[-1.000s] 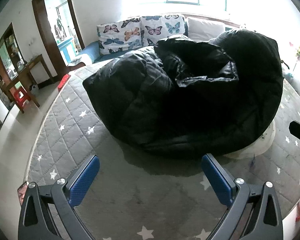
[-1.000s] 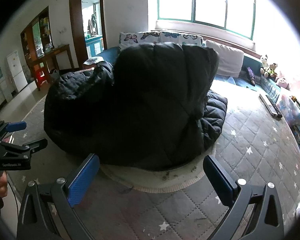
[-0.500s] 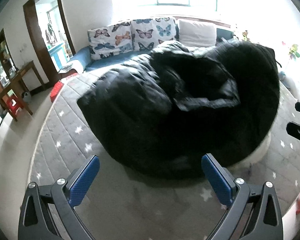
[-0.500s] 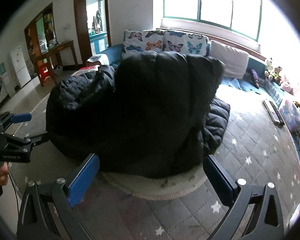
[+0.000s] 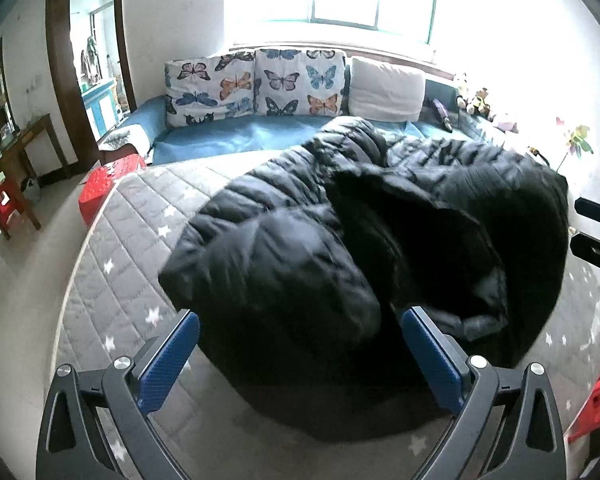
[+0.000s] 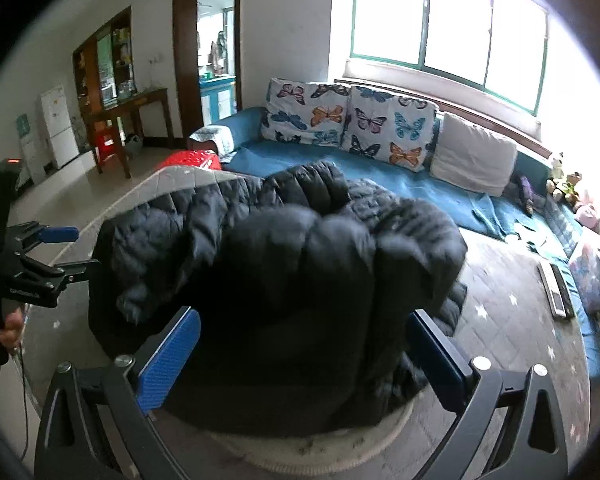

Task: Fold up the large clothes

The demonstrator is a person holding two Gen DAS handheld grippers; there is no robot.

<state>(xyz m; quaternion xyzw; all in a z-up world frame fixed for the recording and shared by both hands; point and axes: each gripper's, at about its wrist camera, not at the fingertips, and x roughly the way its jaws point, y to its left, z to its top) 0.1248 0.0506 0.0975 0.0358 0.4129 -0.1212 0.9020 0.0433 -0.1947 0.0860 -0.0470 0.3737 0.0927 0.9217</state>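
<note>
A big black puffer coat [image 5: 360, 256] lies bunched on a grey star-quilted mattress [image 5: 128, 248], its bulk folded over itself. My left gripper [image 5: 300, 356] is open, its blue pads level with the coat's near edge and nothing between them. In the right wrist view the same coat [image 6: 300, 280] fills the middle, and my right gripper [image 6: 304, 360] is open with the coat's near fold bulging between its fingers, not pinched. The left gripper [image 6: 56, 256] also shows at the left edge of that view, held by a hand.
A blue sofa [image 6: 380, 172] with butterfly cushions [image 5: 256, 88] and a white pillow [image 6: 472, 156] runs behind the mattress. A red stool [image 5: 108, 184] stands at the mattress's far left corner. Remote controls [image 6: 556, 288] lie on the right. A white round cloth [image 6: 308, 444] peeks from under the coat.
Both grippers have moved forward, so the coat now reaches between their fingers. The coat's raised right side has dropped and flattened. Both stay open.
</note>
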